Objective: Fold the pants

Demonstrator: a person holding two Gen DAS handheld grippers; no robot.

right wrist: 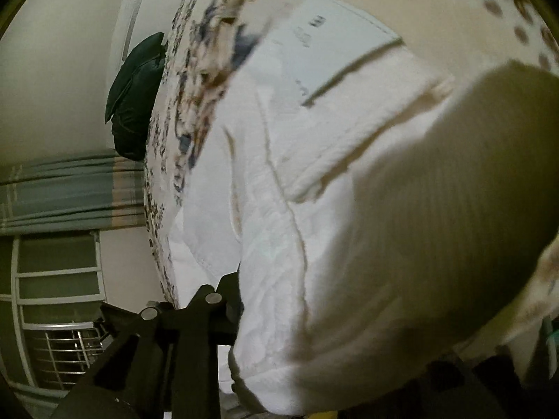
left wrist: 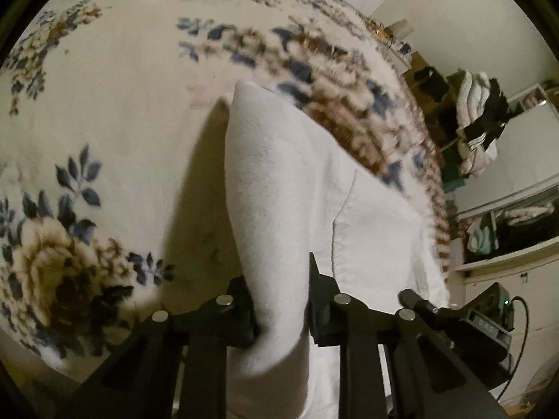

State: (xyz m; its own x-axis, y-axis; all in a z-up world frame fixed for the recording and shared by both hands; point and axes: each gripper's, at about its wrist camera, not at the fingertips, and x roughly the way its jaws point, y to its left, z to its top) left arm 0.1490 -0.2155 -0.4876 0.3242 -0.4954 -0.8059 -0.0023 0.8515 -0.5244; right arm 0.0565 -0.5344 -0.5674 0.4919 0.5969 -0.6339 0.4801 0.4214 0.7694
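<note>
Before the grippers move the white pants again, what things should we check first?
1. Left gripper pinching the white pants: ok, cloth sits between its fingers.
2. Right gripper holding the pants: cannot tell, cloth hides one finger.
3. Lifted cloth hanging free of the floral blanket: ok in the left wrist view.
4. Pocket label lying flat: ok.
5. Edges lined up for folding: cannot tell, pictures are blurred.
</note>
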